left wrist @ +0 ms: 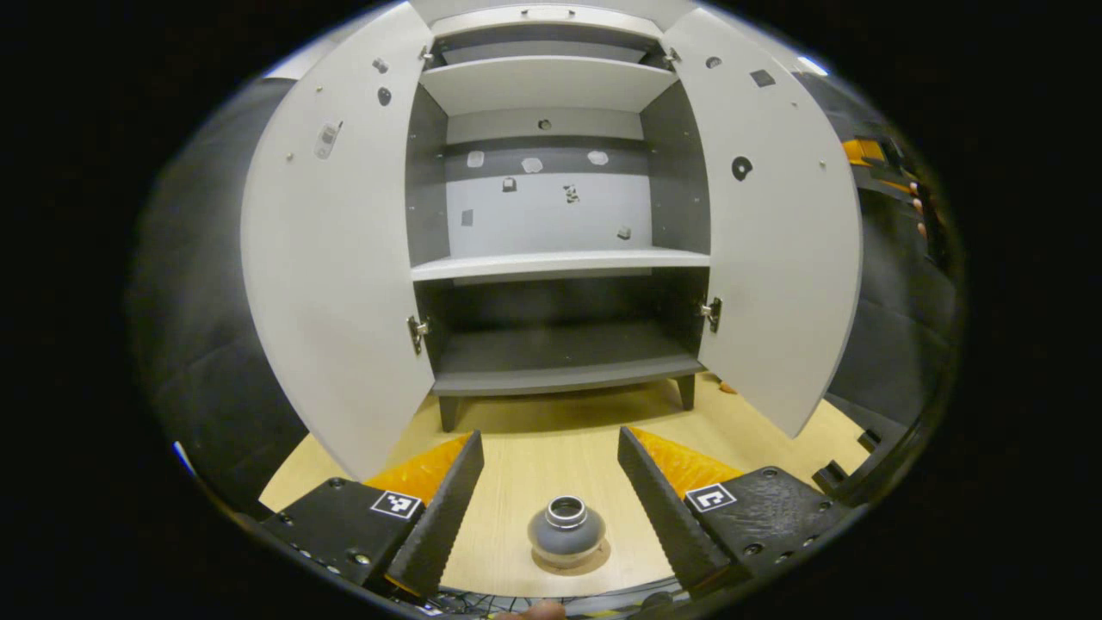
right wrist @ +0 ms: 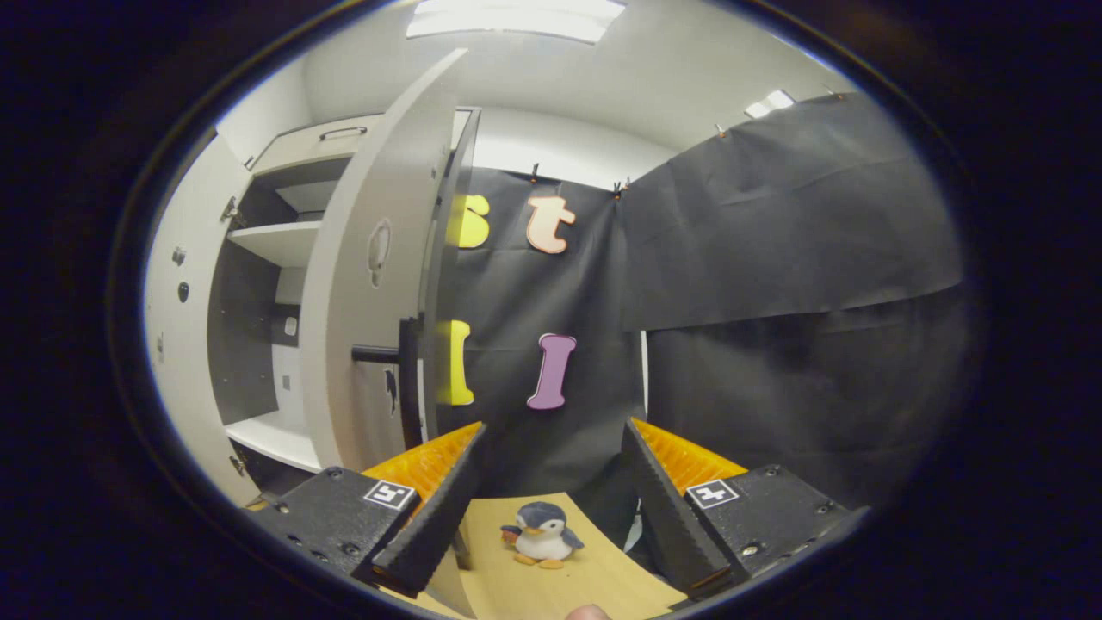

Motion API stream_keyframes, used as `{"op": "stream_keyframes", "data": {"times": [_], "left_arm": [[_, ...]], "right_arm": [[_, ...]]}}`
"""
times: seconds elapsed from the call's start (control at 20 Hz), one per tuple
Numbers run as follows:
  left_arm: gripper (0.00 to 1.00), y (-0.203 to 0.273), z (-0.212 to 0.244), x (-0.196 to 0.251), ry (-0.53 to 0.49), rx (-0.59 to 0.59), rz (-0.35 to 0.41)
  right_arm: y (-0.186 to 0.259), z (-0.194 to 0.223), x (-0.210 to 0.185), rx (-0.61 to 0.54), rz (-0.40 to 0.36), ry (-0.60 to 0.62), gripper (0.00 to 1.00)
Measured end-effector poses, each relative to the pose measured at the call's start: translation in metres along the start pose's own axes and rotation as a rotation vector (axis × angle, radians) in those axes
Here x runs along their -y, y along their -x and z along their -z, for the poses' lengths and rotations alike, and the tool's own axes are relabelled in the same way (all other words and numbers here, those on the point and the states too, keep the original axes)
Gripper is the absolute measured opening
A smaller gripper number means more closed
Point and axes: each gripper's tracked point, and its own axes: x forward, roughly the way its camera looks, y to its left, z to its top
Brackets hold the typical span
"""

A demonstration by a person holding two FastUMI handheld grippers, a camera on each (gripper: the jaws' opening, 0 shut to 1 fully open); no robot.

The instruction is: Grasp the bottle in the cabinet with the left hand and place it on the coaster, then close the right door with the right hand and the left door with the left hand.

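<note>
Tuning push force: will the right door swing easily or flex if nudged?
The right door looks like a rigid flat panel, so probably no flex. It hangs on hinges and stands wide open, so a light push near its free edge should swing it.

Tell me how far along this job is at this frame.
Done: the bottle stands on the coaster, with the left gripper open around it, not touching. In hand: nothing; the right gripper is open near the right door. Left: both doors, the left door included, stand open.
</note>
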Motion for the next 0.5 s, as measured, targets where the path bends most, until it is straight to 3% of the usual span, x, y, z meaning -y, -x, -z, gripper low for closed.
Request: {"op": "stream_keyframes", "data": {"times": [0.3, 0.5], "left_arm": [[0.94, 0.017, -0.033, -0.013, 0.098, 0.01, 0.03], [0.94, 0.029, -0.058, -0.042, 0.112, 0.057, -0.035]], "right_arm": [[-0.008, 0.002, -0.009, -0.017, -0.029, 0.019, 0.96], [-0.008, 0.001, -0.019, -0.018, -0.088, 0.052, 0.93]]}}
